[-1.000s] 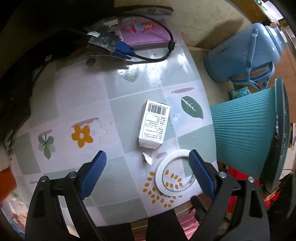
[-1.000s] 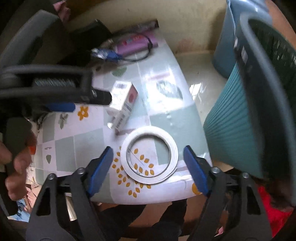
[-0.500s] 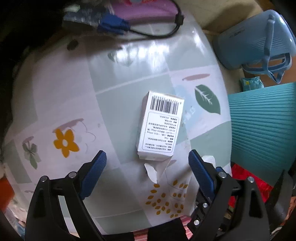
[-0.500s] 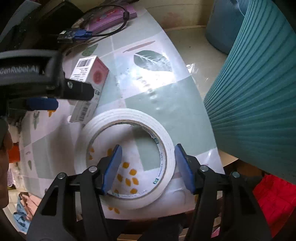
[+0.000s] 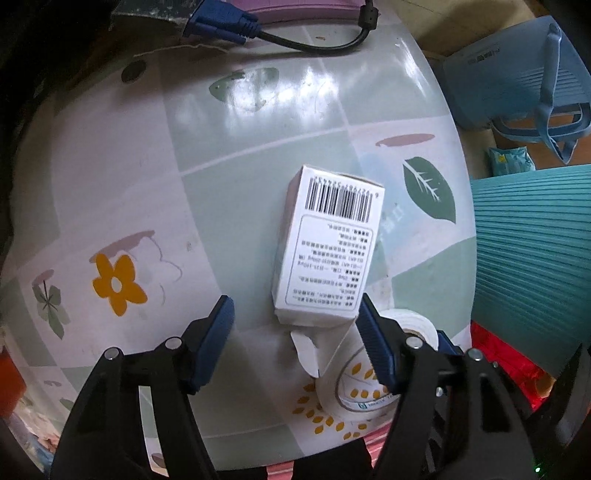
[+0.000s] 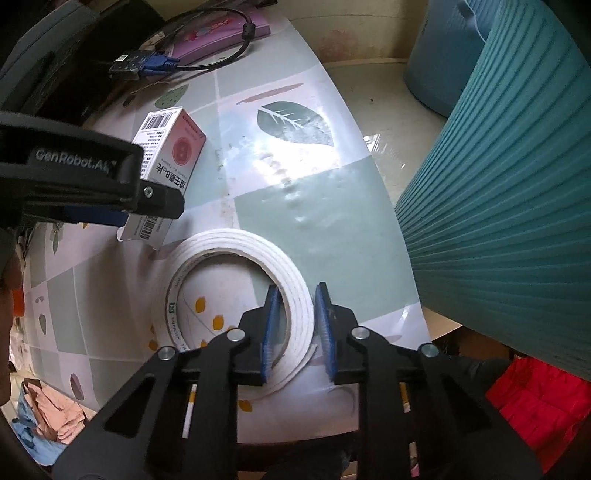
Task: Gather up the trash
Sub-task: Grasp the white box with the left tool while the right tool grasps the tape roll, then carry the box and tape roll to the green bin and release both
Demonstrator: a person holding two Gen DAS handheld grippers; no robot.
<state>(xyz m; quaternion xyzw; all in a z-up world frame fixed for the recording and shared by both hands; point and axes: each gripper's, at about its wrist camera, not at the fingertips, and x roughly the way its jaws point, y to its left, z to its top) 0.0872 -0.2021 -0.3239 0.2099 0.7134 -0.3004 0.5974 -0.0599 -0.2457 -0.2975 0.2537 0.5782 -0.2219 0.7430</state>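
Right hand-held gripper (image 6: 295, 325): points steeply down at the near table (image 6: 325, 206) edge and straddles the near-right band of the tape roll (image 6: 236, 295), one pad inside the ring, one outside. Jaws closing, narrow. The inner pad looks to be on the band; a thin gap seems to remain at the outer pad, so no firm pinch yet. The roll lies flat, hole up, directly under this gripper. The relation that matters: the band runs crosswise through the jaw gap, so closing straight in should catch it.

Left hand-held gripper (image 5: 295, 332): also pointing down, jaws closing but wide apart, nothing pressed. The box (image 5: 328, 251) lies flat just ahead of the fingertips, barcode end farthest away. Its long axis runs away from the gripper, tilted slightly, so the jaws span its short width. The near end sits about level with the right pad, touching or nearly so; the left pad is well clear. An open flap (image 5: 306, 350) hangs off the near end, between the jaws. In the right wrist view the left gripper's finger overlaps the box.

Nearness: right hand to roll, left hand to box. Roll and box lie just beside each other.

Farther: teal bin (image 6: 498, 206) stands off the table's right edge, close to the roll. Blue jug (image 5: 517, 77) behind it. Cable (image 5: 258, 29) at the far edge.

Count: one roll, one box, one bin, one jug, one cable, two grippers.
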